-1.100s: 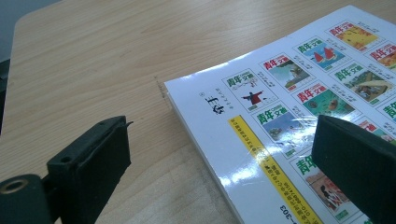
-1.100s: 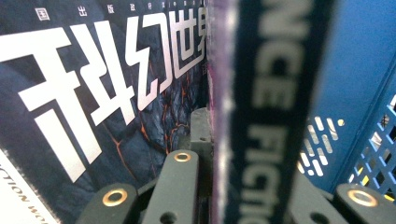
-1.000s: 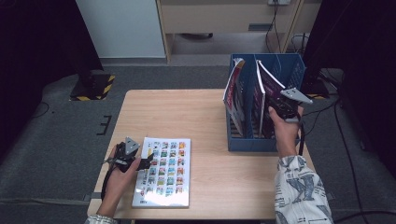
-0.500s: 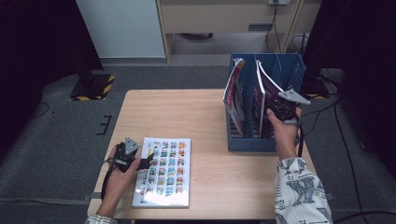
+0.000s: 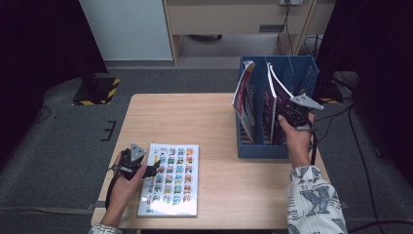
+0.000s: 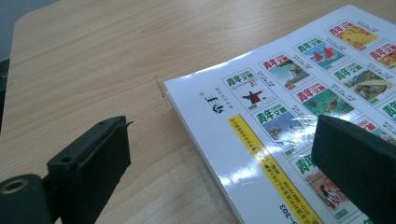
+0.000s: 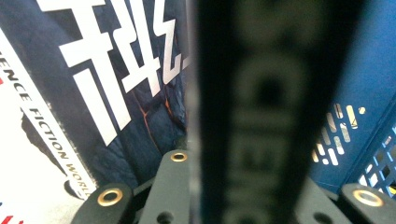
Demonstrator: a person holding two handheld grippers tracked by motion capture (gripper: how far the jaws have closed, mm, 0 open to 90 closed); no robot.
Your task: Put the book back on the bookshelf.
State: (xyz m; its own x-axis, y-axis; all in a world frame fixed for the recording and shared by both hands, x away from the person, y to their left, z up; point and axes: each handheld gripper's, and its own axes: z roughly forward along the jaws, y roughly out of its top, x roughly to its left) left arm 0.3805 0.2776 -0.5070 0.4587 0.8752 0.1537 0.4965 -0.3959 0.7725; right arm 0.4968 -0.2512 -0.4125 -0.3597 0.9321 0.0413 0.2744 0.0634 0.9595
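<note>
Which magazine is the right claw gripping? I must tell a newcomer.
Start at the blue plastic file rack on the wooden table's right side. The right claw clamps the rightmost upright dark magazine, the one whose top bows away from its neighbours.

A wooden table (image 5: pixel 204 117) carries a flat magazine (image 5: pixel 170 180) and blue rack (image 5: pixel 260 148).

Each gripper is black: the left gripper (image 5: pixel 155 168) and right gripper (image 5: pixel 287 113) carry a grey three-cornered plate on top and a trailing dark cable. Brass-ringed screw holes sit behind the jaws. Behind the right gripper, a white sleeve (image 5: pixel 311 200) bears blue-grey patterning.
</note>
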